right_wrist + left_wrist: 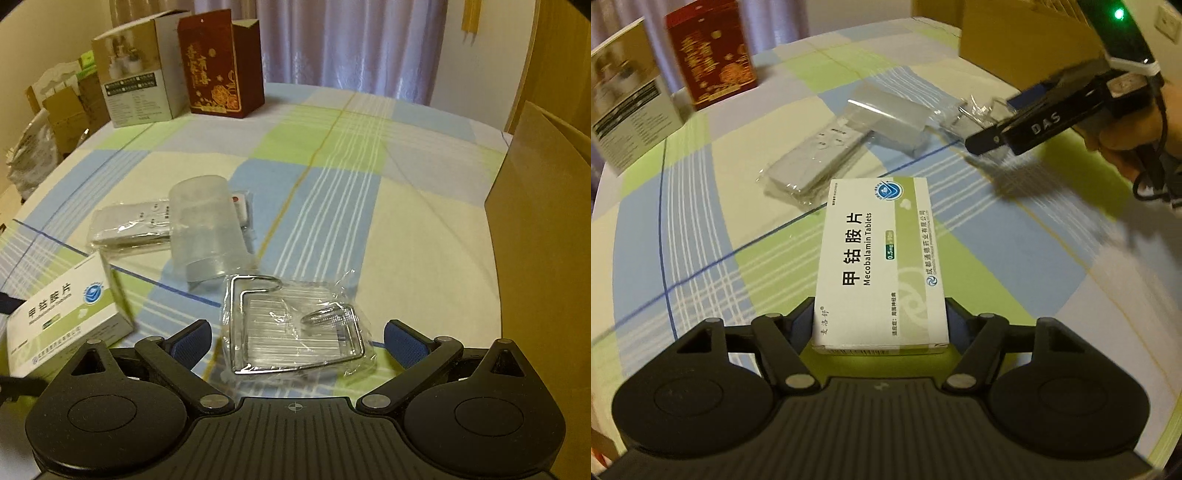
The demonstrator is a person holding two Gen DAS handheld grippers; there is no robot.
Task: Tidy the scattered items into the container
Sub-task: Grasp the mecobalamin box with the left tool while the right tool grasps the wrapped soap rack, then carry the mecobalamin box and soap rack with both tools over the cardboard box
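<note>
With the left gripper [881, 314] clamped on the near end of the white-and-green cardboard tablet box [882, 258] and the right gripper [297, 336] spread wide over the plastic-wrapped wire rack [295, 325] on the checked counter [406, 221], the crinkly film could slip from the jaws.

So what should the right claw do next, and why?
Probably ease forward and down, then close on the plastic-wrapped wire rack. The right claw is open with its blue pads on either side of the rack, which lies loose on the checked cloth. The left claw already grips the white tablet box, so this is the free one.
</note>
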